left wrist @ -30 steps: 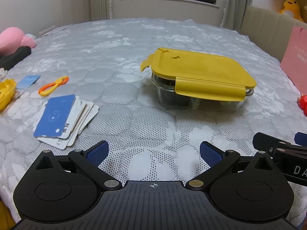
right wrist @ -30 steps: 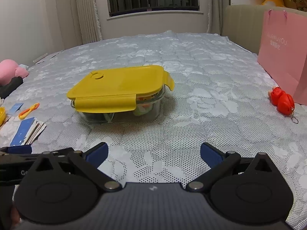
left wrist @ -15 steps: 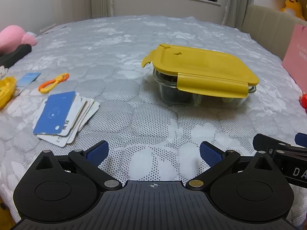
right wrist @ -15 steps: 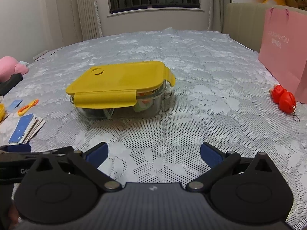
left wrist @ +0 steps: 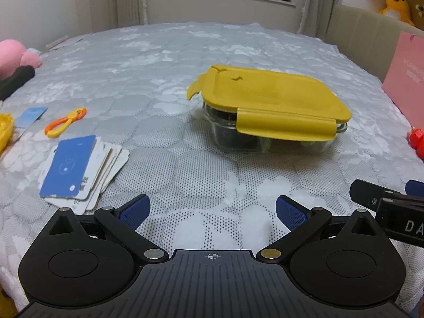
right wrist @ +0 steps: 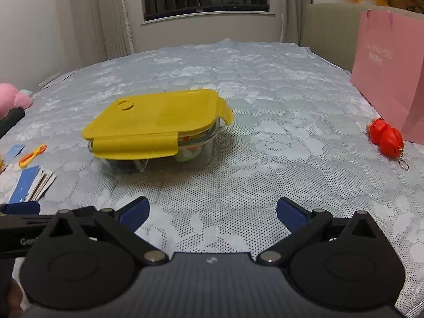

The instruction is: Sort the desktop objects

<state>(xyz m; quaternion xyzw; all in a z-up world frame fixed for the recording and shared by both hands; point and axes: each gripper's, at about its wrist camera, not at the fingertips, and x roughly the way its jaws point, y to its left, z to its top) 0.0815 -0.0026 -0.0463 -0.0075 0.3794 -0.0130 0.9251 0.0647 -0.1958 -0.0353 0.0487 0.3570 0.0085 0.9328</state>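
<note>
A glass box with a yellow lid (left wrist: 267, 98) (right wrist: 156, 122) sits in the middle of the grey quilted surface, its side flaps loose. To its left lie a fanned stack of cards with a blue one on top (left wrist: 71, 167) (right wrist: 26, 185), an orange clip (left wrist: 65, 122) (right wrist: 31, 155) and a light-blue card (left wrist: 30, 115). A red keychain toy (right wrist: 385, 137) (left wrist: 417, 137) rests at the right. My left gripper (left wrist: 212, 209) is open with nothing between its fingers, short of the box. Beside it, my right gripper (right wrist: 212, 209) is open too and holds nothing.
A pink paper bag (right wrist: 392, 74) stands at the right behind the red toy. A pink plush and a black item (left wrist: 16, 66) lie at the far left, a yellow object (left wrist: 5, 127) at the left edge. A beige headboard (right wrist: 331, 29) and a window wall back the surface.
Both cameras have tilted and shifted slightly, so the box sits a little lower and nearer in the left view and further left in the right view. Both grippers stay open; no object moved.
</note>
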